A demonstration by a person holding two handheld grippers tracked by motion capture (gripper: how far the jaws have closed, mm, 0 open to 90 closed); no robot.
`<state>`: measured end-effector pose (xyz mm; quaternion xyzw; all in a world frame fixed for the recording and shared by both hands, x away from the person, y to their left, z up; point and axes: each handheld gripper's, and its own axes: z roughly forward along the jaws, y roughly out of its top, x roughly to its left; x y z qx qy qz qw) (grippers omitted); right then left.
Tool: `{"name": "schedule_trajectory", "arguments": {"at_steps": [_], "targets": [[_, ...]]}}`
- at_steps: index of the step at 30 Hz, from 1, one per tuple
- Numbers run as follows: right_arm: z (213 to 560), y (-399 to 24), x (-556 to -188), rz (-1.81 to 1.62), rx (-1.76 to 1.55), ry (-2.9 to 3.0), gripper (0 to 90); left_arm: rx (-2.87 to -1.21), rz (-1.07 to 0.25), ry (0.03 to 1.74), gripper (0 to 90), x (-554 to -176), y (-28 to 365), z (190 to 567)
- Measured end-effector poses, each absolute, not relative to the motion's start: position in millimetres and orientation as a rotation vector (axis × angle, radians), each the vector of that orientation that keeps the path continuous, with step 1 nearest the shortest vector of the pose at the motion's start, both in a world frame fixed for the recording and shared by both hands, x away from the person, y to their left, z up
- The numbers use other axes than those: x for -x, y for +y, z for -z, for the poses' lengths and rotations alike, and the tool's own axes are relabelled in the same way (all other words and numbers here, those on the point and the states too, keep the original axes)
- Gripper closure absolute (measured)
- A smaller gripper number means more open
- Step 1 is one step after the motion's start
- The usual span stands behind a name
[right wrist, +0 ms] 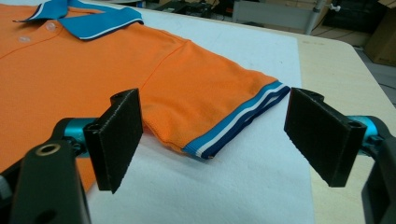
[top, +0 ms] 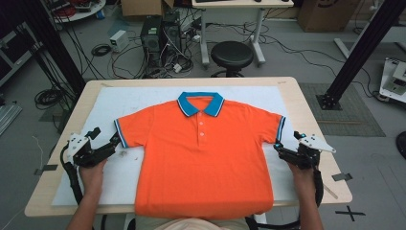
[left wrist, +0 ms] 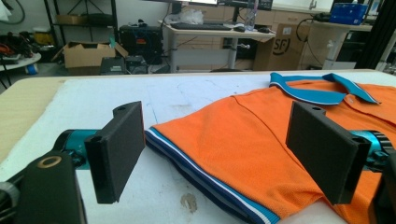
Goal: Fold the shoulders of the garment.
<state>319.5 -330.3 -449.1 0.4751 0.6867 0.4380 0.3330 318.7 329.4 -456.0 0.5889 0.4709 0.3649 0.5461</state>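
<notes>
Worktop (top: 306, 110), white mat: orange polo shirt (top: 201, 158) flat. Left gripper (top: 106, 142), right gripper (top: 286, 146): fingers apart, empty, beside sleeves. Best pinched at striped cuffs (right wrist: 238, 122), evenly.

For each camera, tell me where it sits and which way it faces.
High view: above the table's near edge, looking forward and down on the orange shirt; both forearms, the left gripper and the right gripper show.
Left gripper view: on the left gripper, looking over one striped sleeve toward the collar; open black jaws.
Right gripper view: on the right gripper, facing the other sleeve; open jaws.
Shared: shirt and blue collar.
</notes>
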Motion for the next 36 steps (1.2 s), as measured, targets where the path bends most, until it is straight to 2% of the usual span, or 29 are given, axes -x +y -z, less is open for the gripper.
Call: {"name": "schedule_trajectory", "arguments": {"at_steps": [22,31,36], "targets": [[448.1,-327.1,-326.3,-1.059,-1.310,1.799,19.9,-1.405,-0.824,1.119,19.7,-321.3,331.0,455.7],[434.4,-320.5,-343.1,-1.092,-1.415,1.833,20.2,-1.411,-0.821,1.144,19.7,-323.0,330.6,455.3],[430.5,-320.7,-340.5,-1.093,-1.443,1.828,20.4,-1.423,-0.841,1.154,19.7,-323.3,328.6,455.0]]}}
